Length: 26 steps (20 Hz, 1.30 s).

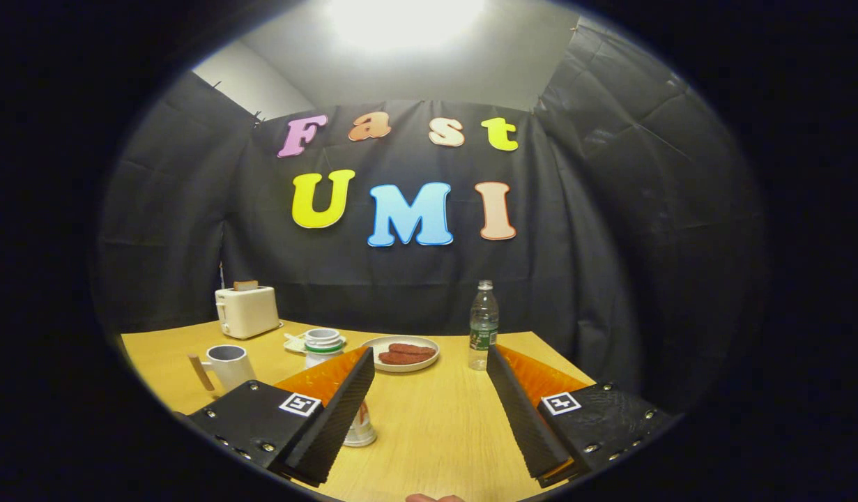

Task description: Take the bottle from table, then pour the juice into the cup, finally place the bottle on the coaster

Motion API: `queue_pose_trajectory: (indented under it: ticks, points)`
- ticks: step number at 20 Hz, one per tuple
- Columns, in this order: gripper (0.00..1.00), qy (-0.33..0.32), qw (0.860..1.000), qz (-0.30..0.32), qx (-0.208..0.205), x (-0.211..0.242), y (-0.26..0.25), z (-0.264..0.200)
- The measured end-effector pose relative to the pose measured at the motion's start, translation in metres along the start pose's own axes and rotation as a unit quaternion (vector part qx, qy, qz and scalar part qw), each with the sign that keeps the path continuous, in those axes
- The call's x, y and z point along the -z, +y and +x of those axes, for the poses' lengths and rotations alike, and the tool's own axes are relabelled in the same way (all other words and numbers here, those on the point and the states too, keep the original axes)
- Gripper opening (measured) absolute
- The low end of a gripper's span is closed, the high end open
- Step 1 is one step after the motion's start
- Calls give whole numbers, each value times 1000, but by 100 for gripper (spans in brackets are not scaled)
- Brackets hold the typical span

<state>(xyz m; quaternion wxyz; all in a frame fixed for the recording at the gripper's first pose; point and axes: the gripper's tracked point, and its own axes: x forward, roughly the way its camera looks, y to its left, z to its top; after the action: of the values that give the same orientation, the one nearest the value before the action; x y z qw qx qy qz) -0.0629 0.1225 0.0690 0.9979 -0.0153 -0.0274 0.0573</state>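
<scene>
Wooden table (429, 418), bottle (483, 325) beyond the spread, empty gripper (429, 362) (cup (228, 364) leftward).

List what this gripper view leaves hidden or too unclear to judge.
- Juice bottle: its middle is hidden behind one finger of the open gripper; juice level unknown.
- Coaster: mostly hidden behind the juice bottle; shape unclear.
- Cup: the view is too low to show its inside.
- Water bottle: label too small to make out.
- Toaster: controls too small.
</scene>
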Motion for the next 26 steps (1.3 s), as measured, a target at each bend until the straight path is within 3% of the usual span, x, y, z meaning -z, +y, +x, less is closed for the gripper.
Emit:
queue_pose_trajectory:
  ticks: [10,26]
  points:
    - [99,48,997,-2,-58,59,71,6]
    - [99,62,997,13,-43,91,102,70]
